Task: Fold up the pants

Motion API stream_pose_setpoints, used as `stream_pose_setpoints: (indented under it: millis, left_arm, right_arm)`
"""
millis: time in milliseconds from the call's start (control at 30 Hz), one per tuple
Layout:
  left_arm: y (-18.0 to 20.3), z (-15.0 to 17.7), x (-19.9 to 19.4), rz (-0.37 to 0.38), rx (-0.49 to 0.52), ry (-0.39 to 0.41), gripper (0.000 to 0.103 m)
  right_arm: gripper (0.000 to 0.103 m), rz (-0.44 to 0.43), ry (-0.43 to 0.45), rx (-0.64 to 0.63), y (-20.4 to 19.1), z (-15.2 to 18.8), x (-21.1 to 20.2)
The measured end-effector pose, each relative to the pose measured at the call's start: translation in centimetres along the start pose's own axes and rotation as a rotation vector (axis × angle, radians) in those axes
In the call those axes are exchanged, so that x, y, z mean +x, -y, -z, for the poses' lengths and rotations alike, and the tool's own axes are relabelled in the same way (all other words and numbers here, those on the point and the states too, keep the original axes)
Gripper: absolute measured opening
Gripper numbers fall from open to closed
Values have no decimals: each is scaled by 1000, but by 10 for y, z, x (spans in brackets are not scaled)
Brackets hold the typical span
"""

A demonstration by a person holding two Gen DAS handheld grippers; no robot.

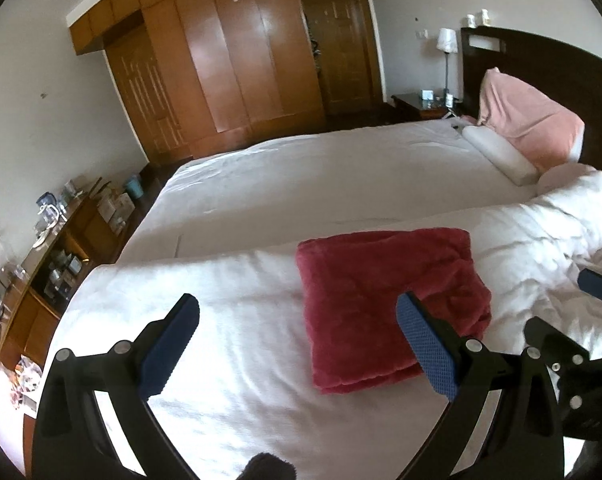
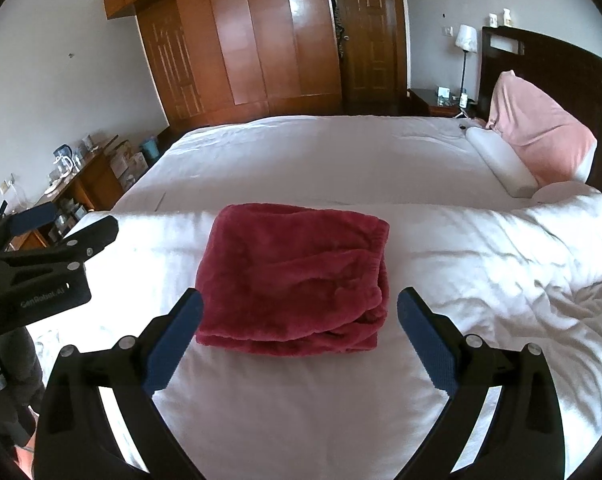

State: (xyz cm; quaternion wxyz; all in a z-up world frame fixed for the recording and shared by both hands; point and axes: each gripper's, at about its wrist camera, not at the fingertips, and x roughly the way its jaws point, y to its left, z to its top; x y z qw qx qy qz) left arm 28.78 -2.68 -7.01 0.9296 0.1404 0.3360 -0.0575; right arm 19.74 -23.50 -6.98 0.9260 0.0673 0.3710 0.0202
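The dark red fleece pants (image 1: 389, 304) lie folded into a thick rectangular bundle on the white duvet (image 1: 241, 360); they also show in the right wrist view (image 2: 293, 280). My left gripper (image 1: 297, 320) is open and empty, above the duvet just left of and nearer than the bundle. My right gripper (image 2: 299, 316) is open and empty, its jaws spread wide on either side of the bundle's near edge, not touching it. The left gripper also shows at the left of the right wrist view (image 2: 41, 256).
The bed carries a white duvet (image 2: 481, 264), a white bolster (image 2: 501, 164) and a pink pillow (image 2: 541, 132) against the dark headboard (image 2: 561, 68). A wooden wardrobe (image 2: 253, 36), a nightstand with a lamp (image 2: 465, 40) and a cluttered sideboard (image 2: 73, 176) stand beyond.
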Motion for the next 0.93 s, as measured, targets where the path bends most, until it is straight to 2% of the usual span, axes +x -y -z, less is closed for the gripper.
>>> stream_pose_setpoints:
  millis: [167,667,933]
  left_arm:
    - [3,1,3,52,-5,-30,98]
    - [9,2,8,70,38,-26,98]
    - [4,5,17,57,10,-60,98]
  right_arm:
    - [99,5,1,-6,-1,0,-1]
    - [99,25,-15,10,1,2,3]
    - [99,21,-39,24,4,4,13]
